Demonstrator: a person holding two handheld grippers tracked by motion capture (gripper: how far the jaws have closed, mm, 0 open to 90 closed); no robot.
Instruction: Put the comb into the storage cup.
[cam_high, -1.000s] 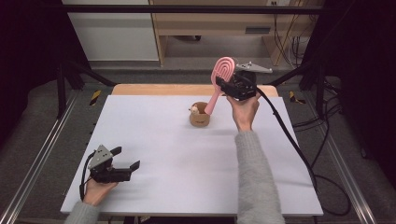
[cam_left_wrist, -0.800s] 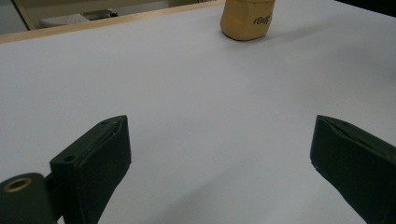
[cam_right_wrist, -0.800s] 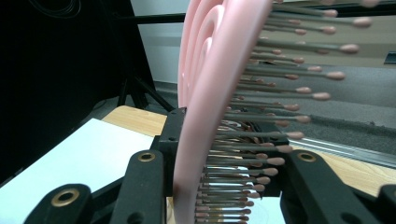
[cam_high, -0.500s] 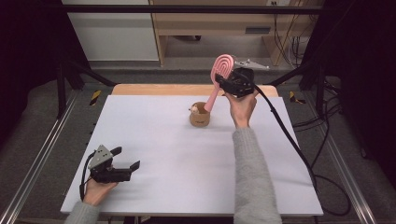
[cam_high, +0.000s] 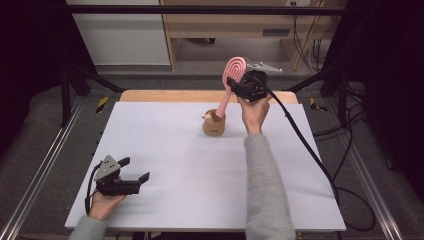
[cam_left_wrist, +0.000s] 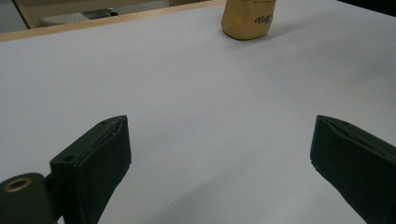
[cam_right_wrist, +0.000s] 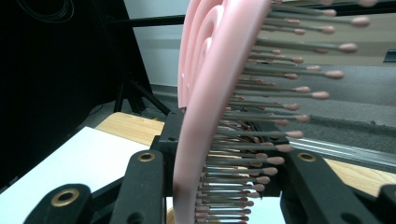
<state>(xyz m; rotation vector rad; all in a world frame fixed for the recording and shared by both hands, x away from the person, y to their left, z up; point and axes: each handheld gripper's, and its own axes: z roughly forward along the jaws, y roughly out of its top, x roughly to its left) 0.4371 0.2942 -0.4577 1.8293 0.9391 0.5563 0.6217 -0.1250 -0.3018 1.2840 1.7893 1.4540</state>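
Note:
A pink hairbrush (cam_high: 234, 67) is held upright and tilted, head up, above the far middle of the white table (cam_high: 165, 150). My right gripper (cam_high: 233, 82) is shut on its head, the bristles (cam_right_wrist: 261, 116) squeezed between the jaws. The handle (cam_high: 223, 102) slants down to the top of a small brown holder (cam_high: 214, 124); I cannot tell whether its tip is inside. My left gripper (cam_high: 135, 168) rests low at the near left of the table, open with nothing between its jaws, and looks toward the holder (cam_left_wrist: 247, 18).
A wooden strip (cam_high: 165, 96) runs along the table's far edge. Metal frame rails (cam_high: 45, 165) flank both sides. A black cable (cam_high: 305, 145) trails from the right gripper over the table's right side to the floor.
The right gripper with the brush has shifted slightly to the left and up. The left gripper has stayed where it was.

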